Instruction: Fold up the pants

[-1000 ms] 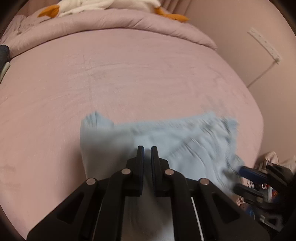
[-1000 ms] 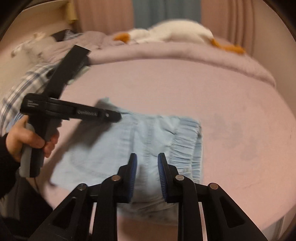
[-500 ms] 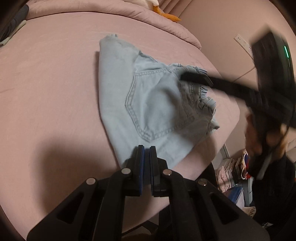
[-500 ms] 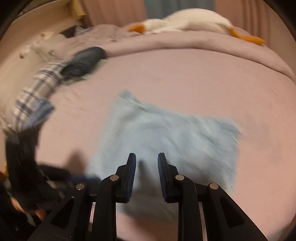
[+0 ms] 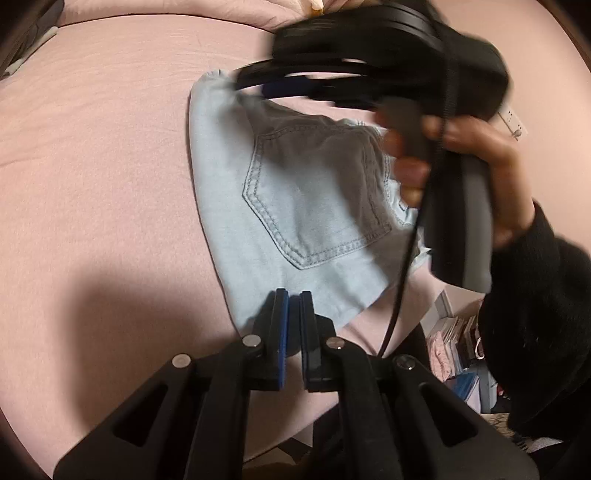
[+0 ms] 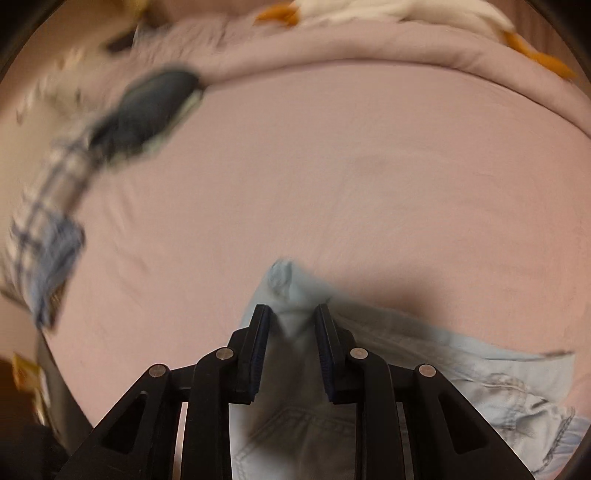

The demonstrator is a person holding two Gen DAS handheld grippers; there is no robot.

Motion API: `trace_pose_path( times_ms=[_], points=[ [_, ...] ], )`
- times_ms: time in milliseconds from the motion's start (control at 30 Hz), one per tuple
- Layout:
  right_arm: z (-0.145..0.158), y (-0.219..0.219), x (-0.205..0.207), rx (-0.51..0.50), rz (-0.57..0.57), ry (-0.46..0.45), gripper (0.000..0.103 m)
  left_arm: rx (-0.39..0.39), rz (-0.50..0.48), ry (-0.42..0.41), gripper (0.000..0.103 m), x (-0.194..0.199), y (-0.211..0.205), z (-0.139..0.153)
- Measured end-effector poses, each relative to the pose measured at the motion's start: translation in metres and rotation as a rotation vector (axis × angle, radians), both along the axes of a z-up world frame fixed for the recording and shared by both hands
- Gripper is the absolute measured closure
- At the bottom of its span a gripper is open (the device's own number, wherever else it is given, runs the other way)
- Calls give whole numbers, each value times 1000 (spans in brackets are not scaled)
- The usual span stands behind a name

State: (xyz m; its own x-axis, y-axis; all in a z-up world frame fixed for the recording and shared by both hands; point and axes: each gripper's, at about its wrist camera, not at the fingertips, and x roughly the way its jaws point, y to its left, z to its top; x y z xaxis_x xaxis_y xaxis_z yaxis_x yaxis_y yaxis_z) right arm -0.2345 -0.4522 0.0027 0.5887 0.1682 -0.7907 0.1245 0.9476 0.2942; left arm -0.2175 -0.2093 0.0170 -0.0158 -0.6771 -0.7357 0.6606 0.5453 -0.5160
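Since the pale denim shorts [image 5: 295, 206] already lie folded flat, back pocket [image 5: 314, 199] up, at the near edge of the pink bed [image 5: 96, 155], what's left looks like tidying. At bottom centre of its view, the left gripper [image 5: 291, 295] is pinched nearly closed with nothing visibly caught, hovering at the hem. The right gripper [image 6: 291, 314] stands spread, straddling the far corner, probably to nip it; a plush goose [image 6: 388, 11] sits top of frame.

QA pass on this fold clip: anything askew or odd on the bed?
The folded light-blue denim shorts lie skewed, one corner near the edge of the pink bed. The right gripper hovers open over them; the left gripper is shut, holding nothing. No damage visible.
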Motion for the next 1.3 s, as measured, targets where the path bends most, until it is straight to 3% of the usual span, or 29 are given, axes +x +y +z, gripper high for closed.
trace_pose_path(
  times_ms=[67,167,267,400,533,633,667,733,767,800,833,933,1100,1300],
  points=[
    [11,-20,-28,29,-88,-56,79,-17,16,27,97,2,2,3],
    [23,-47,-82,106,-122,-144,72,-26,47,14,86,5,8,8],
    [25,-59,-139,49,-135,-169,71,-13,50,-7,80,11,8,9],
    [12,-69,-198,-21,-142,-149,71,27,42,-56,79,8,-9,7],
    [-26,-79,-214,-154,-176,-23,70,36,35,-66,79,13,-6,10],
    [-23,-100,-224,5,-222,-55,69,26,68,-36,77,20,8,13],
    [-20,-107,-229,60,-235,-78,68,22,81,-36,72,21,10,15],
    [-15,-122,-241,156,-258,-138,61,7,138,-22,51,26,28,17],
    [-15,-134,-250,193,-275,-160,50,-9,164,-5,42,30,35,17],
    [-17,-146,-258,252,-309,-182,38,-29,188,19,42,34,42,16],
    [-20,-153,-262,297,-328,-189,35,-53,213,67,42,41,50,12],
    [-36,-172,-269,458,-371,-174,33,-93,233,153,42,51,60,7],
    [-52,-177,-255,508,-366,-112,33,-126,209,239,42,59,46,-2],
    [-53,-161,-218,553,-242,-75,30,-167,175,280,42,67,32,-4]
  ],
)
